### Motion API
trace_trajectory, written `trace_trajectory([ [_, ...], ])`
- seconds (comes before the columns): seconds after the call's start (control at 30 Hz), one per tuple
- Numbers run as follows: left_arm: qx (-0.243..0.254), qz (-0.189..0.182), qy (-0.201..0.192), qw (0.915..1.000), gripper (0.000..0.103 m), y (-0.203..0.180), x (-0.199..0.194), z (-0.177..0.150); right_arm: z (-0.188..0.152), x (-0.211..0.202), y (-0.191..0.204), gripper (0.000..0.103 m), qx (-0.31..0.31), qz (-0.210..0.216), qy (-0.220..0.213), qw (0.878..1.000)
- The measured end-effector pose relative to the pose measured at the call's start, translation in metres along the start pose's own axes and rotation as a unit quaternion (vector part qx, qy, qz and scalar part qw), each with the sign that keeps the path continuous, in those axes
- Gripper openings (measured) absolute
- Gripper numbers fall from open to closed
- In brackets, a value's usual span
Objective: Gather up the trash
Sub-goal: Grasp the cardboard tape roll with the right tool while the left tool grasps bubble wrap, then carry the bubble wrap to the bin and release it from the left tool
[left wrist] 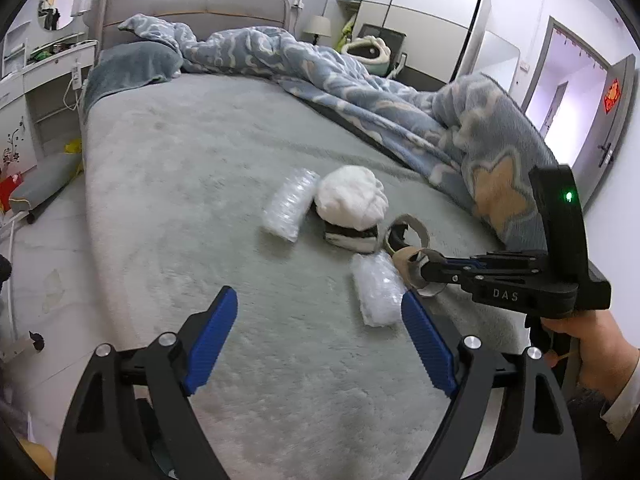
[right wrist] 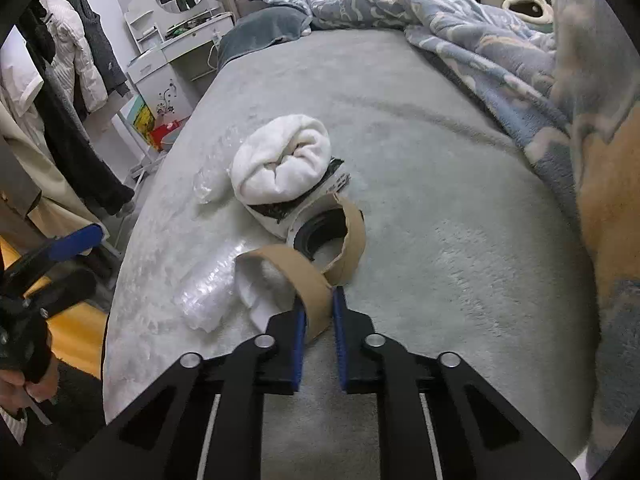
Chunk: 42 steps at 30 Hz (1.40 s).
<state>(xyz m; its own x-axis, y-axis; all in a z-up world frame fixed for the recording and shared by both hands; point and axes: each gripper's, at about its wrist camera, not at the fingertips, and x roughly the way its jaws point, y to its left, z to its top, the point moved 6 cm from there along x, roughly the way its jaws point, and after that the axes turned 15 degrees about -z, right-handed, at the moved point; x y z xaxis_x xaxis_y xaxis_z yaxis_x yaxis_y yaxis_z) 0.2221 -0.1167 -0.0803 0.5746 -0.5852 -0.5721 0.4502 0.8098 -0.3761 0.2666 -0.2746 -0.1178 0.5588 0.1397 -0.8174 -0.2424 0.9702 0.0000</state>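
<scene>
Trash lies in a cluster on the grey bed cover point(left wrist: 192, 140). My right gripper point(right wrist: 319, 314) is shut on the wall of a brown cardboard ring point(right wrist: 286, 266), which also shows as the cardboard ring point(left wrist: 414, 276) at the right gripper point(left wrist: 425, 269). A second, torn cardboard ring point(right wrist: 352, 232) lies just behind it. A rolled white cloth point(right wrist: 280, 160) rests on a black-and-white package point(left wrist: 352, 237). One bubble-wrap pack point(left wrist: 378, 290) lies beside the held ring, another bubble-wrap pack point(left wrist: 290, 205) left of the cloth. My left gripper point(left wrist: 320, 340) hovers open, short of the near pack, holding nothing.
A rumpled blue patterned blanket point(left wrist: 360, 80) covers the far and right side of the bed, with a grey pillow point(left wrist: 132, 64) at the headboard. A white dresser point(left wrist: 44, 80) and floor clutter stand left of the bed. Coats hang on a rack point(right wrist: 68, 80).
</scene>
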Motion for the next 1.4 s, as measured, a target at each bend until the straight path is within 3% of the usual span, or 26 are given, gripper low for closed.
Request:
trace_trajectory([
  [0.33,0.024,-0.020,0.013,0.9994,0.088,-0.023,0.029,-0.002,0.000,-0.013,-0.021,0.002,0.038,0.029,-0.015,0.999],
  [0.63,0.036,0.003,0.032,0.9988,0.085,-0.031,0.055,-0.008,0.003,-0.027,-0.034,0.002,0.058,0.048,-0.037,0.997],
  [1.17,0.044,0.017,0.064,0.9969,0.041,-0.033,0.080,-0.015,-0.004,-0.026,-0.043,0.002,0.059,0.054,-0.032,0.996],
  [1.4,0.030,0.002,0.055,0.9980,0.036,-0.030,0.071,-0.013,-0.002,-0.026,-0.029,0.002,0.050,0.053,-0.031,0.997],
])
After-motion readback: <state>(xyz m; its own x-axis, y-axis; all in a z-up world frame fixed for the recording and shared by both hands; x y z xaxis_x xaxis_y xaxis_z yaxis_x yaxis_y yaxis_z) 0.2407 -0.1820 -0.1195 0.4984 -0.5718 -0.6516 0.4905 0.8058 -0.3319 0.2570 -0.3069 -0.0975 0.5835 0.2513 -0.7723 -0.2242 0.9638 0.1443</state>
